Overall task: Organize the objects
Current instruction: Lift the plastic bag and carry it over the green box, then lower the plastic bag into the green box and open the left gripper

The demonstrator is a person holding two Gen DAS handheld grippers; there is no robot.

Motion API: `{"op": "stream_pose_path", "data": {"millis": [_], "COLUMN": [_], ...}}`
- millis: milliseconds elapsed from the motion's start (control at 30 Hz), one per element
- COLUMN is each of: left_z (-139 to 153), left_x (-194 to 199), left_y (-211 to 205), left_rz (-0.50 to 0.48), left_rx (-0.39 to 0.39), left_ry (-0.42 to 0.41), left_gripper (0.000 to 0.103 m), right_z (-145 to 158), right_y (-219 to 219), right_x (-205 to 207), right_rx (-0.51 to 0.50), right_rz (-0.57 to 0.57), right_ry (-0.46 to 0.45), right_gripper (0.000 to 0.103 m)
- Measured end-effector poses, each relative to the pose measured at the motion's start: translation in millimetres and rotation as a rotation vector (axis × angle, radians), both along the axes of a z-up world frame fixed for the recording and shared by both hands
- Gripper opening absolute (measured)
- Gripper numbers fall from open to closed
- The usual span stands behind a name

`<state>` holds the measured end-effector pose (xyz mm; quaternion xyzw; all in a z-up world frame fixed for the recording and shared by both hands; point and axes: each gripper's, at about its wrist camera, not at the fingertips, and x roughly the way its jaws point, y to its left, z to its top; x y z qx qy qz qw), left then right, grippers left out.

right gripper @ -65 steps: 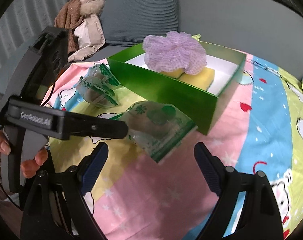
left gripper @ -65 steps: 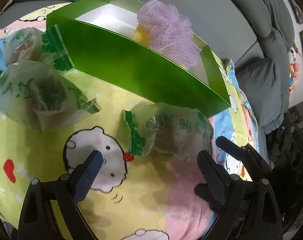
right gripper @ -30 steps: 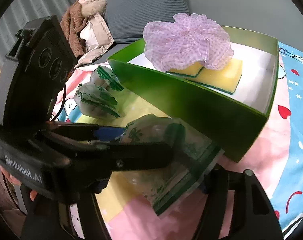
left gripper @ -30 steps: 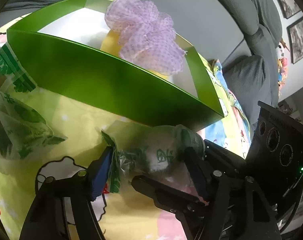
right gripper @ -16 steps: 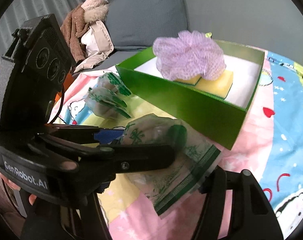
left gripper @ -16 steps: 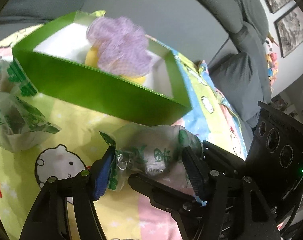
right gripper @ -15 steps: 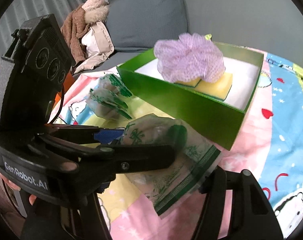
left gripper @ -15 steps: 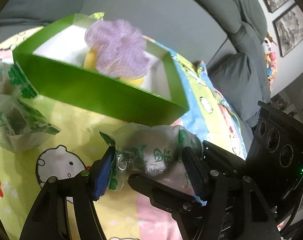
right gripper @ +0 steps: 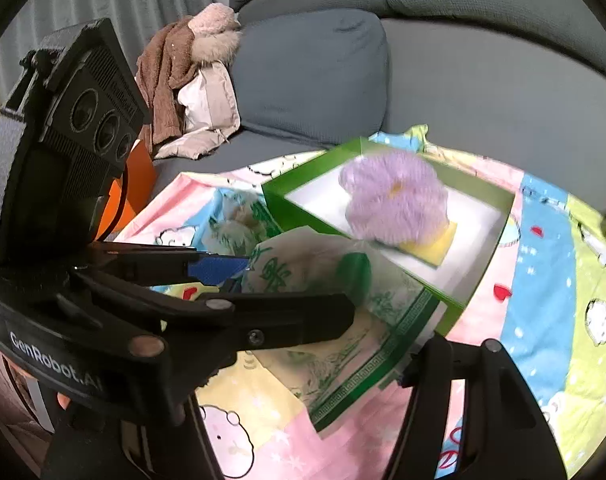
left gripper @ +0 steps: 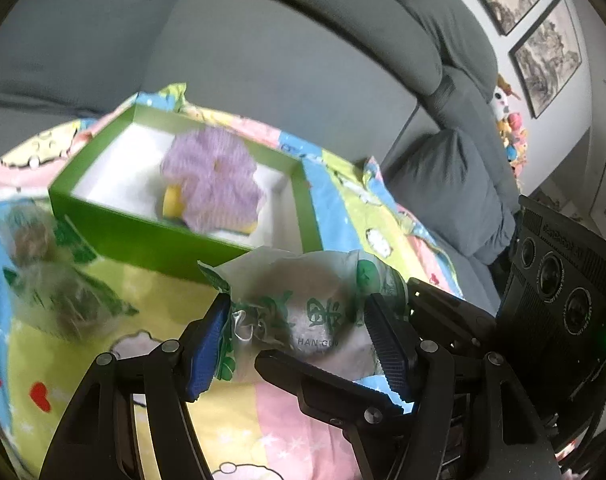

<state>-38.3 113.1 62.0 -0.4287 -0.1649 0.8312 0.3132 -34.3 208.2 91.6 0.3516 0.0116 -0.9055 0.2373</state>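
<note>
Both grippers hold one green-printed snack bag (left gripper: 303, 308), lifted above the cartoon blanket (left gripper: 115, 412) just in front of the green box (left gripper: 151, 240). My left gripper (left gripper: 299, 344) is shut on the bag's sides. My right gripper (right gripper: 319, 360) is shut on the same snack bag (right gripper: 335, 308) from the other side; its left finger is hidden behind the left gripper. The green box (right gripper: 491, 208) has a white floor and holds a purple mesh puff (left gripper: 213, 184) on yellow sponges (right gripper: 439, 248).
Two more green-printed bags (left gripper: 47, 280) lie on the blanket left of the box. A grey sofa (left gripper: 263, 52) curves behind, with a cushion (right gripper: 311, 68) and a pile of brown and white clothes (right gripper: 187, 80).
Both grippers closed on the snack bag and have lifted it off the blanket. The box now appears lower and farther, with its inside in view.
</note>
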Motion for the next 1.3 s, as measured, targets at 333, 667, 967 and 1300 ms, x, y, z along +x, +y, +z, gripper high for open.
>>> {"op": "stream_pose_path", "data": {"millis": [333, 667, 967, 1300], "left_z": [28, 37, 24, 1], "left_x": [-26, -63, -97, -123], "left_y": [-4, 6, 15, 22], "left_rz": [0.012, -0.001, -0.004, 0.006], "left_rx": [0.008, -0.014, -0.032, -0.053], "left_ry": [0.059, 0.092, 0.066, 0.039], "left_gripper": [0.068, 0.068, 0.068, 0.068], "right_z": [29, 40, 27, 3], "right_y": [-11, -4, 5, 15], "right_x": [-20, -53, -85, -117], "right_rx": [0.015, 0.001, -0.033, -0.064], "right_rz": [-0.017, -0.052, -0.076, -0.101], "right_ry": [0.073, 0.104, 0.082, 0.040], "right_gripper": [0.062, 0.062, 0.062, 0.063]}}
